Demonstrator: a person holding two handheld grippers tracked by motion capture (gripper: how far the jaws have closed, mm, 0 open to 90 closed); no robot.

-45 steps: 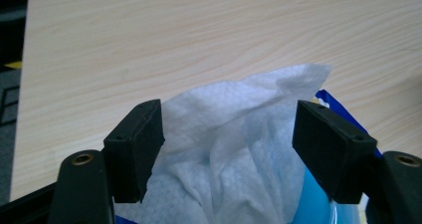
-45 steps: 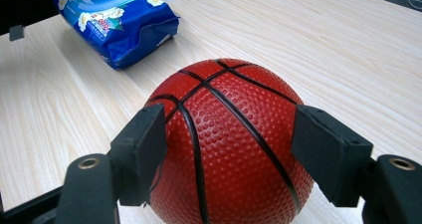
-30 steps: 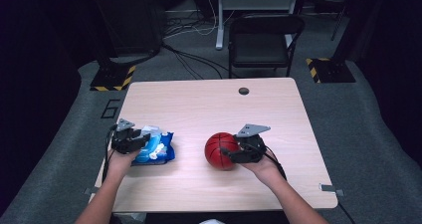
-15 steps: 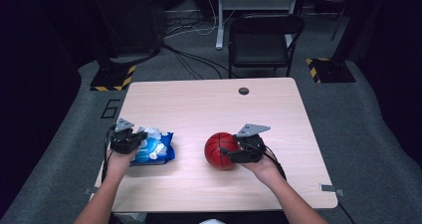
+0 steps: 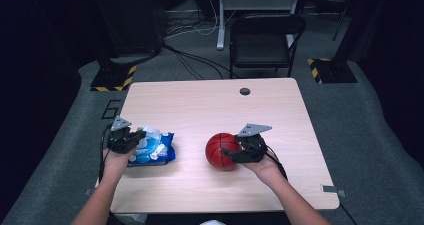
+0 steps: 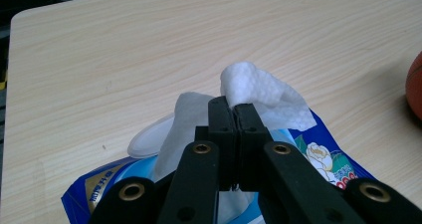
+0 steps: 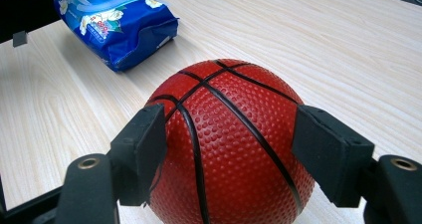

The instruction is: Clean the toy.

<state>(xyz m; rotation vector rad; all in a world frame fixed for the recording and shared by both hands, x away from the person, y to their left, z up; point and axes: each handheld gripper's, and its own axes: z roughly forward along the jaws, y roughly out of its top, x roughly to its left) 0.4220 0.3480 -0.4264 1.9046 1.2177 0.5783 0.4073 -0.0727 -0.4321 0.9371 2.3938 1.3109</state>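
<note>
At the table's near left, my left gripper (image 6: pixel 234 109) pinches a wipe (image 6: pixel 259 89), not yet out of its pack (image 5: pixel 152 150); my right gripper (image 7: pixel 229 139) seemingly clamps the ball (image 7: pixel 229 149), unwiped.

Wood table (image 5: pixel 210 105) (pale): wipes pack (image 5: pixel 152 149), red basketball (image 5: pixel 223 151).

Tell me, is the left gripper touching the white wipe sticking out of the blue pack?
Touching. The left gripper view shows the left gripper with its jaws pressed together on the white wipe above the blue pack.
</note>
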